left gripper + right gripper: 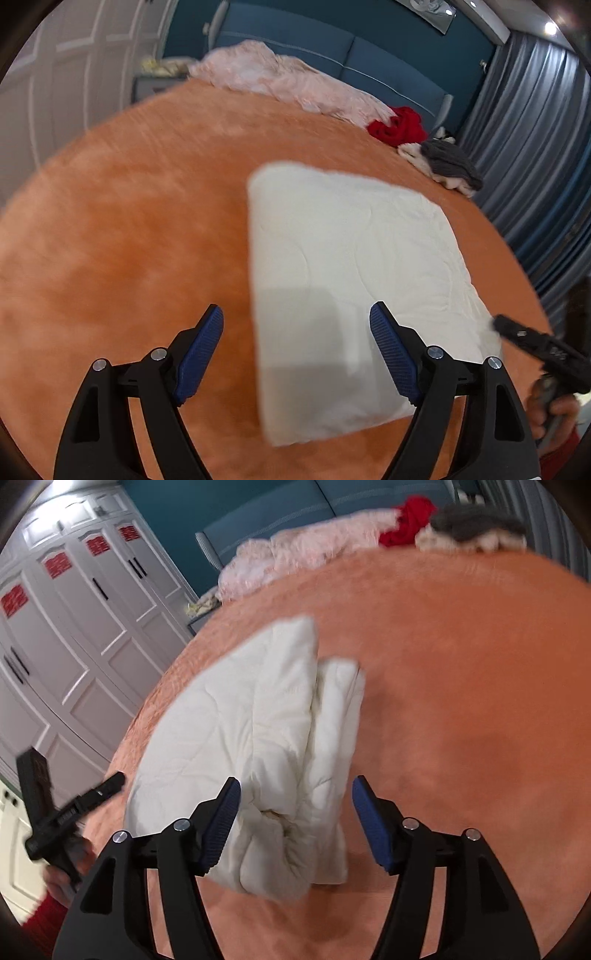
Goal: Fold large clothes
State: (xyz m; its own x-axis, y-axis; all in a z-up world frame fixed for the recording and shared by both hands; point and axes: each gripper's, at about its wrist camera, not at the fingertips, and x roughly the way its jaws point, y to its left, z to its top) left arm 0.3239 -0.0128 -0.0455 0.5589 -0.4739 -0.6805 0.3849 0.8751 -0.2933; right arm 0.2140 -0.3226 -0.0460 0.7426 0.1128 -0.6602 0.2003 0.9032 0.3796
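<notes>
On the orange bed (pixel 122 229) I see the folded white garment (pixel 351 266), its edges blurred. My left hand-held gripper (pixel 295 354) gapes wide over its near left corner; the right hand-held gripper (pixel 293 823) straddles its near end, half-spread, pads not pressing.

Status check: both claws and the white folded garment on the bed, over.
Left claw open, empty. Right claw open around white garment end. Garment folded on orange bedspread. Nothing blocking.

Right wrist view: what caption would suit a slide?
Open right tongs straddle a folded white quilted cloth on an orange plush bedspread.
</notes>
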